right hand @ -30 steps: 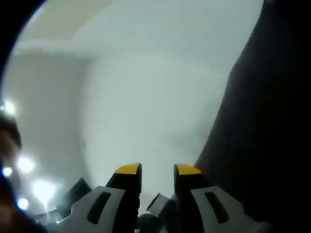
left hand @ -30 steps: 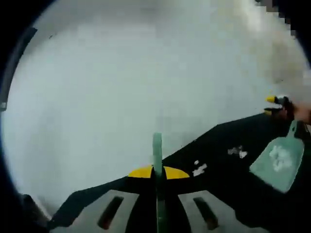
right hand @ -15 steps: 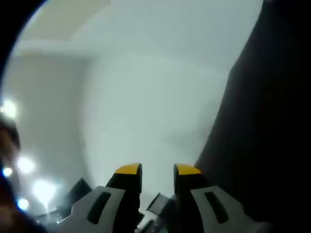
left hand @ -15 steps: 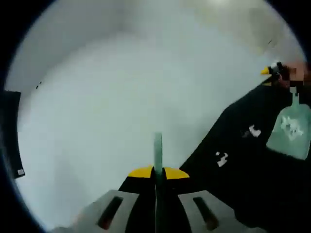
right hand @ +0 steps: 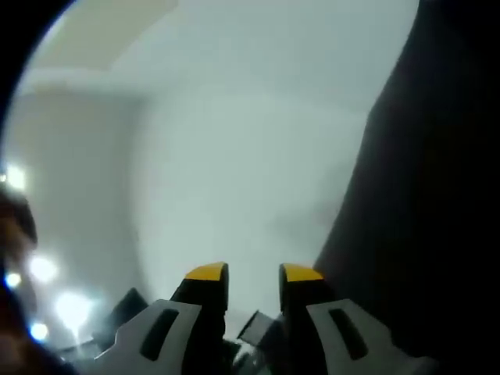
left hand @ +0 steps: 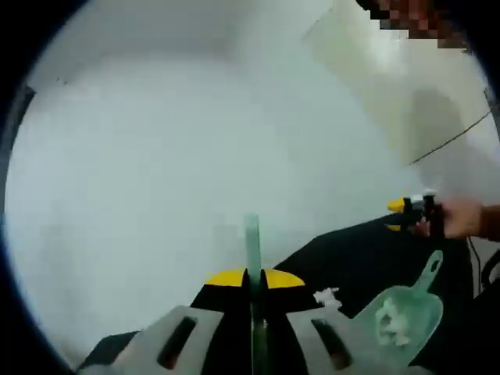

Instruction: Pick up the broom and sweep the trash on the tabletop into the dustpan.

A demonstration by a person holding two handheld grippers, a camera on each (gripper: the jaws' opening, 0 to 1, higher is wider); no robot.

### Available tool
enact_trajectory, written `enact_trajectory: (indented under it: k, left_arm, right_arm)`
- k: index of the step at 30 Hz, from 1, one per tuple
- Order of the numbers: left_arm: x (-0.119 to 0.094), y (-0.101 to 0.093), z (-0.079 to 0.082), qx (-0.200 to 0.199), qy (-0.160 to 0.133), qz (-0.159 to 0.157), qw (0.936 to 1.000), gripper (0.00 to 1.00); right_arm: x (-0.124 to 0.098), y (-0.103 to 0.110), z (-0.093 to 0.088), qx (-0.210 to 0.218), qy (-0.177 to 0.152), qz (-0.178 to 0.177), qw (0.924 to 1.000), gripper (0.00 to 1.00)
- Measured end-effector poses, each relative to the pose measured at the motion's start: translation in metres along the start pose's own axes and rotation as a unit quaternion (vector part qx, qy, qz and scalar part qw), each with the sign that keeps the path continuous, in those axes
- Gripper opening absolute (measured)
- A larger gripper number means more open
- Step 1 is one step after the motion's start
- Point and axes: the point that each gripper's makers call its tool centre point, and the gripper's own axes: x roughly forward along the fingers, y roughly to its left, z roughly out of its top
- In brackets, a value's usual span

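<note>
Tabletop (left hand: 367,250), black, carries the pale-green dustpan (left hand: 398,312) holding white trash (left hand: 391,322). We see the left gripper (left hand: 254,277) clamped on the broom's thin handle (left hand: 251,242); bristles hidden. Right gripper (right hand: 254,272) blurred, jaws slightly apart.

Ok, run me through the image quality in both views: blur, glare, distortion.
Left gripper view: fisheye bending, soft throughout; the pale wall is washed out, the dustpan and the trash on the black tabletop are fuzzy but readable. Right gripper view: blurrier, with bright out-of-focus light spots at the left edge; the right tool is the sharpest thing.
</note>
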Motion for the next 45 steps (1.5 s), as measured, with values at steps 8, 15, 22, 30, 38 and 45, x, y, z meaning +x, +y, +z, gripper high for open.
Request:
enact_trajectory:
  k: [8,15,22,30,38,45]
  left_arm:
    - [-0.008,0.107,-0.121,0.177,0.179,0.100,0.9626,0.04]
    - [0.014,0.041,-0.145,0.033,0.165,0.008,0.9858,0.04]
    - [0.011,-0.054,-0.038,-0.011,0.075,-0.018,0.9970,0.04]
    - [0.000,0.033,-0.037,0.101,0.090,0.070,0.9884,0.04]
    - [0.005,0.060,-0.142,0.054,0.188,0.067,0.9784,0.04]
    - [0.007,0.000,-0.119,-0.026,0.151,0.044,0.9873,0.04]
  right_arm:
    - [0.000,0.002,0.003,0.005,-0.008,0.005,0.9999,0.28]
    - [-0.001,0.001,0.003,0.011,-0.008,0.008,0.9999,0.28]
    - [0.002,-0.003,0.004,0.012,-0.009,0.001,0.9999,0.27]
    - [-0.001,-0.001,0.003,0.016,-0.004,0.004,0.9999,0.27]
    - [-0.002,0.001,0.005,0.018,-0.012,0.008,0.9997,0.27]
    - [-0.002,0.000,0.004,0.015,-0.010,0.004,0.9998,0.27]
